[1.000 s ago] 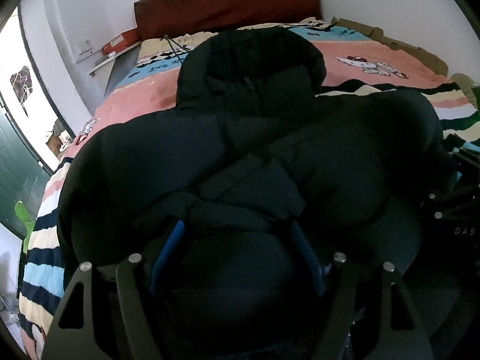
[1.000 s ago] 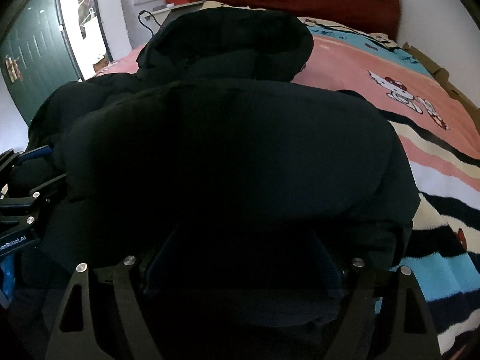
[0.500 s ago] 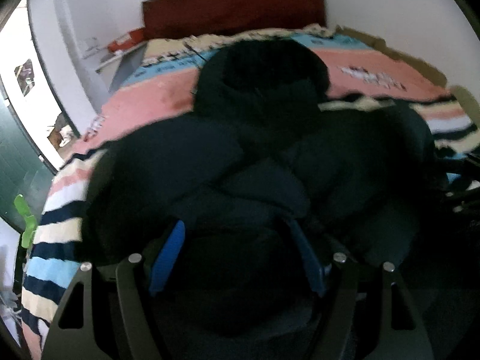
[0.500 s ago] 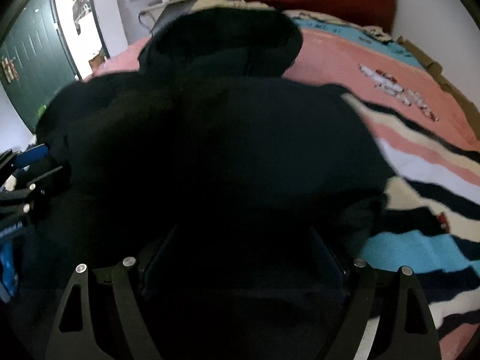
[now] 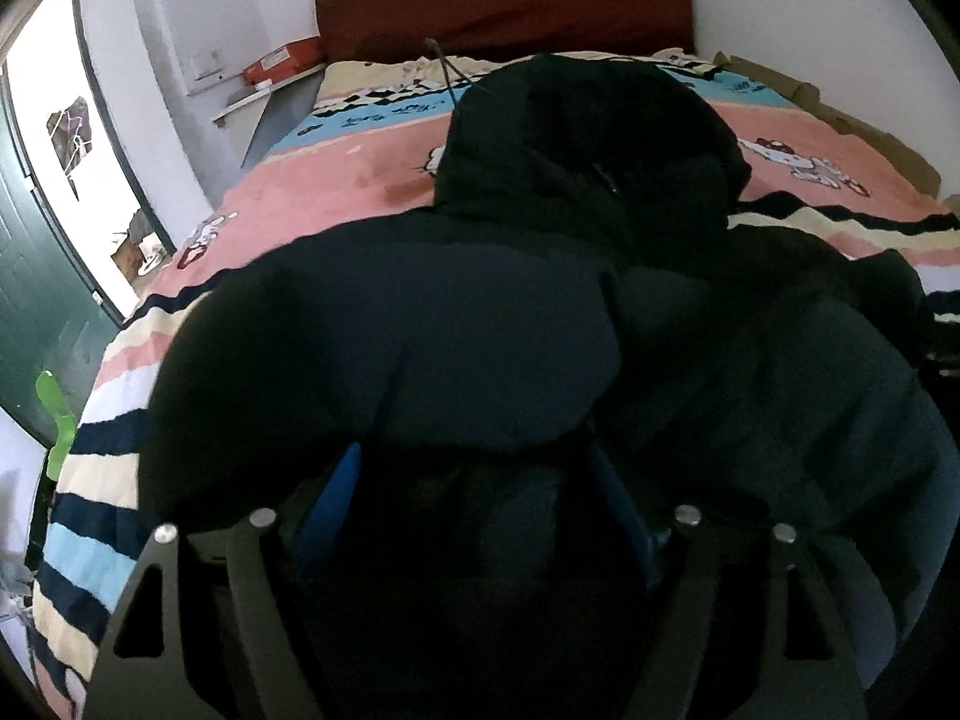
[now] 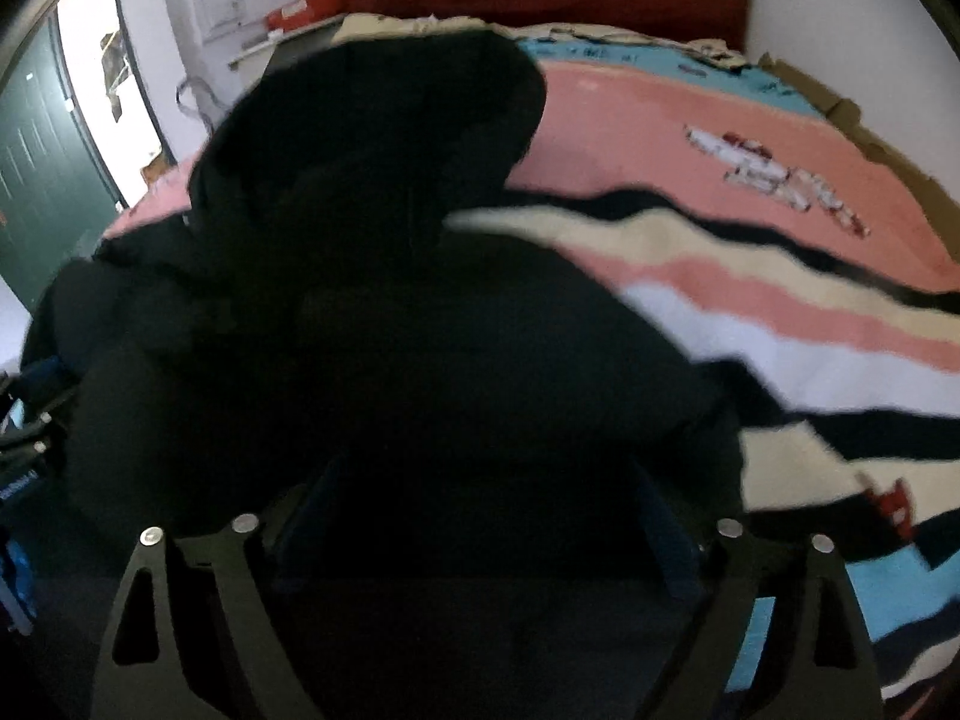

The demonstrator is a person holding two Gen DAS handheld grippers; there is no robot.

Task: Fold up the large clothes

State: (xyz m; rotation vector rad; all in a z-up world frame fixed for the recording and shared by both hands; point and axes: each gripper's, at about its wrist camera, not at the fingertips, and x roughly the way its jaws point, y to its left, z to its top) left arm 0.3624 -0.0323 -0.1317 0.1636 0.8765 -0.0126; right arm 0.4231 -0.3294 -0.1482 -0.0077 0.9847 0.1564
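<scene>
A large black hooded puffer jacket lies on the bed, hood toward the headboard. It also fills the right wrist view. My left gripper stands wide, with the jacket's bottom hem bunched between its blue fingers. My right gripper also stands wide, with thick jacket fabric between its dark fingers. Both hold the lower part lifted and pushed up over the body. The fingertips are buried in fabric. The left gripper's frame shows at the left edge of the right wrist view.
The bed carries a striped pink, cream, blue and black blanket, also in the right wrist view. A dark red headboard is at the far end. A shelf with a red box and a green door are left.
Both grippers have carried the jacket's lower part forward toward the hood. The folded sleeve in the middle is now covered, and more blanket shows on the right.
</scene>
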